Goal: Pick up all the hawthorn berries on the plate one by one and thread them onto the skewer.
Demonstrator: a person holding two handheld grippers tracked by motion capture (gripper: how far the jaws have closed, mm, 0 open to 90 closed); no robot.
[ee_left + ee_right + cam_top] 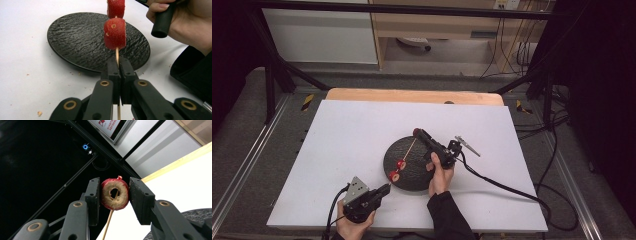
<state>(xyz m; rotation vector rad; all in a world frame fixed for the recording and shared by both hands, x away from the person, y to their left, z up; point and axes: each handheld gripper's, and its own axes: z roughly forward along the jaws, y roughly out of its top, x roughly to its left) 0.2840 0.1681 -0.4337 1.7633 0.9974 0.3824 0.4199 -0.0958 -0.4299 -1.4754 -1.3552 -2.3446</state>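
A thin wooden skewer [117,55] runs from my left gripper [119,63], which is shut on its lower end, up over the black plate [75,37]. Two red fruit pieces [115,33] are threaded on it, one behind the other. In the high view the left gripper [385,188] sits at the plate's [412,175] near edge. My right gripper [417,132] is over the far rim. It is shut on a red fruit slice [109,201] with a hole through its pale cut face. The skewer's [108,225] tip sits in that hole.
The white table top [342,150] has a wooden strip [412,95] along its far edge. Small crumbs [39,113] lie near the plate. Black frame bars [277,65] and cables [512,190] run around and off the table.
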